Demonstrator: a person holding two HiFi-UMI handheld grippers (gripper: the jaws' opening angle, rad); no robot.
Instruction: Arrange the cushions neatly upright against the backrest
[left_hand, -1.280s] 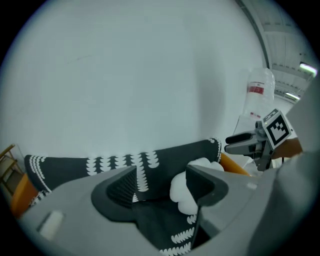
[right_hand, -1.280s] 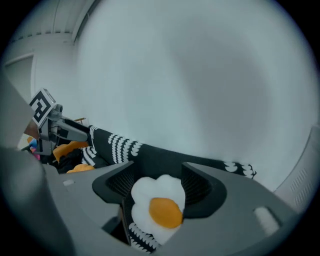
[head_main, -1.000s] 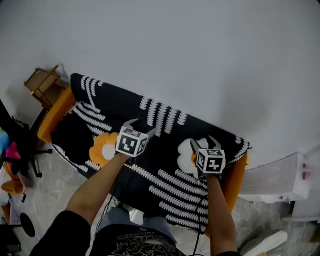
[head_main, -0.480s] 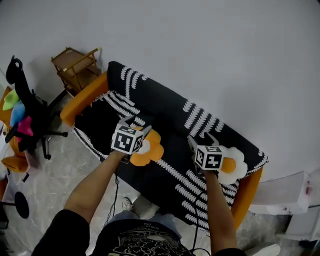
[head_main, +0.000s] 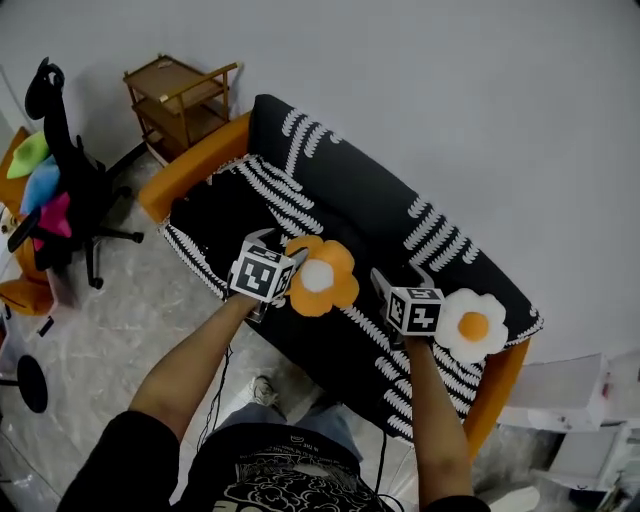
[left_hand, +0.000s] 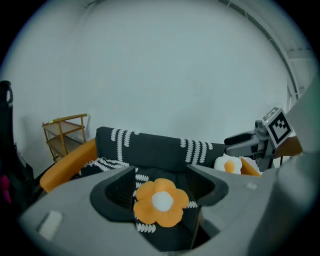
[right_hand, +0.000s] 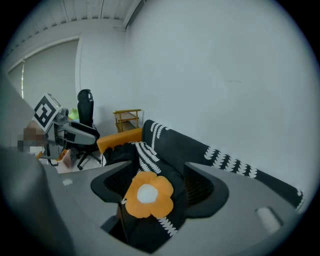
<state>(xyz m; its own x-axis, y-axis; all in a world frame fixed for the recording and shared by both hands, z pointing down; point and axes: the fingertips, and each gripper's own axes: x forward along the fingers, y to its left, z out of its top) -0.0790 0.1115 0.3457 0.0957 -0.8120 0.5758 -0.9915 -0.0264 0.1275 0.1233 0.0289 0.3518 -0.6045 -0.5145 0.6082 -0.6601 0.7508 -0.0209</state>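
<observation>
An orange flower cushion (head_main: 320, 276) with a white centre lies on the seat of the black-covered orange sofa (head_main: 380, 205). A white flower cushion (head_main: 472, 325) with an orange centre sits at the sofa's right end. My left gripper (head_main: 278, 248) hovers open just left of the orange cushion, touching nothing. My right gripper (head_main: 402, 276) hangs open between the two cushions. In the left gripper view the orange cushion (left_hand: 161, 201) shows beyond the parted jaws, and so does the white one (left_hand: 229, 164). The right gripper view frames the orange cushion (right_hand: 148, 195) too.
A wooden shelf unit (head_main: 182, 95) stands past the sofa's left armrest (head_main: 190, 165). An office chair (head_main: 55, 175) draped with coloured items is at far left. White boxes (head_main: 590, 390) sit beyond the right armrest. A plain wall runs behind the backrest.
Both grippers have moved left along the sofa, so the two cushions now sit to the right of each. The view has swung to show the shelf and the chair.
</observation>
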